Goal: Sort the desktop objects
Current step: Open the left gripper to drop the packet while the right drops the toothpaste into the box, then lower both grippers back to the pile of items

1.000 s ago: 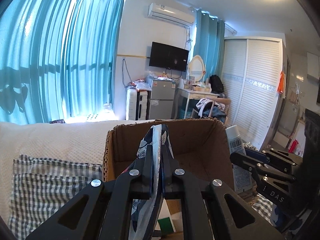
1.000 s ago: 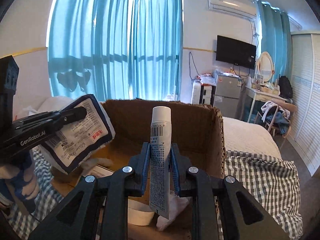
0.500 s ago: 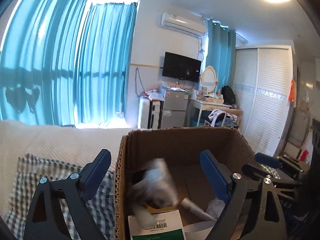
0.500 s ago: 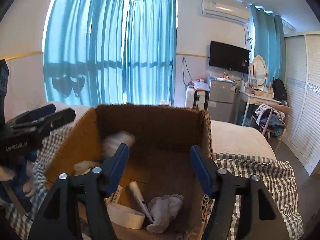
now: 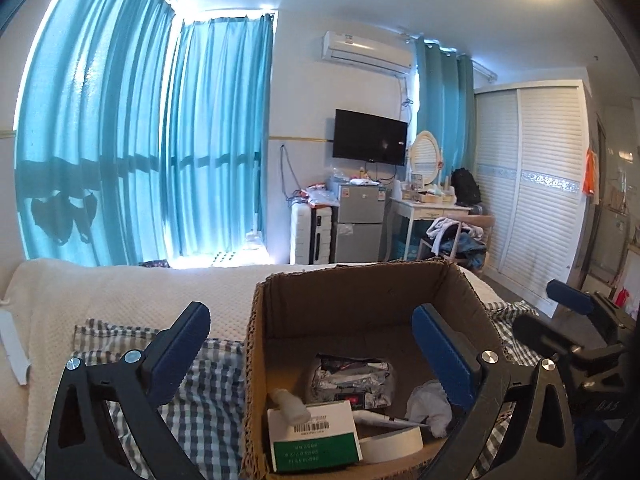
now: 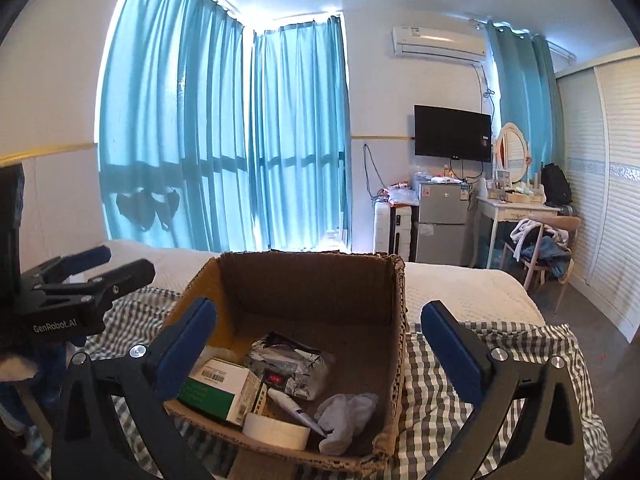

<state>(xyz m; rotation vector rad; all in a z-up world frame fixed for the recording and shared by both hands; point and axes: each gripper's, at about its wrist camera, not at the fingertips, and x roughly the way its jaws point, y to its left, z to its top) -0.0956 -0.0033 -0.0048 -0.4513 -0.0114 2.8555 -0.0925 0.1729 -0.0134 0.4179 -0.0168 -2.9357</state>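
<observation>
Left wrist view: cardboard box sits on a checked cloth on the bed, top open, corrugated edges a bit ragged. Inside: a green-and-white carton w/ barcode label, a small white tube lying across its top edge, a crinkly silver foil packet further back, a white tape roll at the front, a pen-like white stick and a crumpled white cloth on the right. Left claw is spread wide and opening, nothing btwn the blue pads. One finger is out over the checked cloth, the other over the box's right side, so the stuff lies below and btwn them, not touched. The right claw shows at the far right edge, beside the box.

Right wrist view: same box from the other side. Carton front left, foil packet mid, tape roll at the front wall, stick leaning over it, greyish cloth front right. Right claw also wide and opening, empty. Left finger hangs over the box's left part, right finger outside over the checked cloth. Left claw is at far left, beside the box.
</observation>
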